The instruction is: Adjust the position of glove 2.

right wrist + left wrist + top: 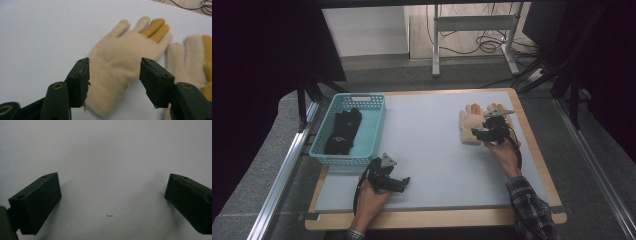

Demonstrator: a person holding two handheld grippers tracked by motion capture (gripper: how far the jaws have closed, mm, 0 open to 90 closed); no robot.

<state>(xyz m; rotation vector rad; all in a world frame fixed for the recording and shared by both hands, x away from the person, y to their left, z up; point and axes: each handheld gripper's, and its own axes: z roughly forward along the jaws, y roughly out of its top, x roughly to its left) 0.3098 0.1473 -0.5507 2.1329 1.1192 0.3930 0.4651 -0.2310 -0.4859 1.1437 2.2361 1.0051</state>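
Two cream knitted gloves with yellow fingers lie flat side by side at the far right of the pale mat. In the right gripper view the nearer glove (117,57) stretches away from me, and the second glove (186,62) lies to its right. My right gripper (113,82) stands open astride the nearer glove's cuff end. Bare mat shows between the glove and the right-hand pad. In the high view this gripper (487,132) sits over the gloves (469,125). My left gripper (399,182) rests near the front left, and its jaws (112,202) are wide open over bare mat.
A turquoise basket (362,97) stands at the far left of the table with black gloves (343,131) inside it. The pale mat (427,140) covers a wooden tabletop. Metal rails run along both sides, and a frame with cables stands beyond the far edge.
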